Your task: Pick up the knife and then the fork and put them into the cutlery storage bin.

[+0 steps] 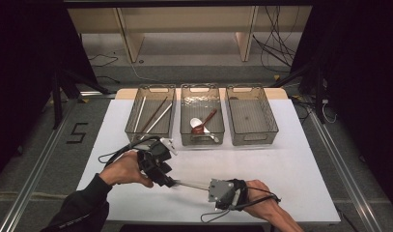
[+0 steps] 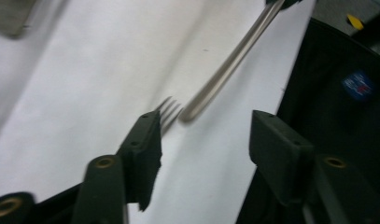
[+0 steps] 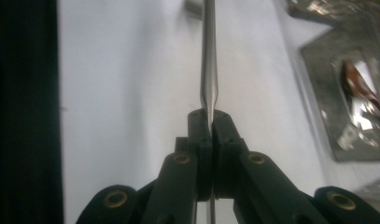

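Near the desk's front edge, the right gripper [image 1: 207, 186] has its jaws pinched tight on the fork [image 1: 191, 184], held level above the white top with its tines toward the left gripper [image 1: 171, 182]. That one stands with jaws parted and nothing between them, the tines beside one pad. The thin handle may pivot or slip in so narrow a pinch, and the fork would drop short of the empty basket [image 1: 270, 126] at the far edge.
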A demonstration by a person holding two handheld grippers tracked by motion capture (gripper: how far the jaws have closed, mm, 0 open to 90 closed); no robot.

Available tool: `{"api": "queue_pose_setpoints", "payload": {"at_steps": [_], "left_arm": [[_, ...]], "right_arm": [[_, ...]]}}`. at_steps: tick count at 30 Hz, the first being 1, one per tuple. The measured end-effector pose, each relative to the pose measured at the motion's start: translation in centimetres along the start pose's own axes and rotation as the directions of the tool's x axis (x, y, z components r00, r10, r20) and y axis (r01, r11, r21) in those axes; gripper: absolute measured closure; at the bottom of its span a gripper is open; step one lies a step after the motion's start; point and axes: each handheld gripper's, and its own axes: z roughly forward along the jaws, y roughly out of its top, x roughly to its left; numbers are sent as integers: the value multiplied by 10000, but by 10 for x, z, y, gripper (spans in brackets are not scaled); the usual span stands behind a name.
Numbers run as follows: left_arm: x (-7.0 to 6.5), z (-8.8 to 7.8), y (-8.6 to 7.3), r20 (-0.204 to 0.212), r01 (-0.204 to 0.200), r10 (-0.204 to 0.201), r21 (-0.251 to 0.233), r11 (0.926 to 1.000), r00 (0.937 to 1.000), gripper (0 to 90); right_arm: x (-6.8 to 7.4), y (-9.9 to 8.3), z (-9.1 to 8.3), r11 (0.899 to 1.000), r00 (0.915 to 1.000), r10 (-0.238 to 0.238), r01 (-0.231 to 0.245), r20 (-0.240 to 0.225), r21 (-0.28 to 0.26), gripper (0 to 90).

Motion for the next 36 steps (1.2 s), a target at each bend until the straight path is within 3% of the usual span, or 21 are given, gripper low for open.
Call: {"api": "queue_pose_setpoints", "payload": {"at_steps": [5, 8, 10, 15, 19, 25, 27, 29, 36], "left_arm": [[8, -6, -13, -458, 297, -315, -403, 9987, 9985, 323], [13, -4, -20, -648, 467, -496, -467, 9978, 9967, 292], [16, -3, -24, -769, 508, -548, -524, 9973, 9955, 276], [23, 1, -33, -1259, 631, -734, -840, 9945, 9893, 243], [27, 3, -42, -1481, 795, -973, -1222, 9893, 9842, 229], [34, 13, -54, -1825, 1012, -1195, -1063, 9892, 9759, 216], [36, 14, -57, -1915, 974, -1152, -1000, 9902, 9747, 216], [37, 15, -59, -1900, 1119, -1335, -1207, 9864, 9727, 217], [42, 21, -66, -2069, 1284, -1541, -1323, 9829, 9661, 211]], "right_arm": [[-20, -14, -8, 9982, 9970, 585, -591, 501, 92, 890], [-31, -22, -12, 9930, 9898, 1170, -1180, 816, 75, 890], [-39, -27, -15, 9871, 9818, 1596, -1598, 1027, -63, 890], [-58, -36, -23, 9773, 9660, 2115, -2103, 1485, -239, 890], [-74, -41, -28, 9642, 9474, 2647, -2631, 1801, -334, 890], [-98, -50, -31, 9464, 9191, 3201, -3215, 2300, -324, 890], [-108, -52, -32, 9381, 9071, 3427, -3445, 2444, -368, 890], [-119, -54, -31, 9271, 8914, 3693, -3730, 2627, -376, 890], [-160, -61, -24, 8703, 8204, 4765, -4910, 3162, -377, 889]]}}
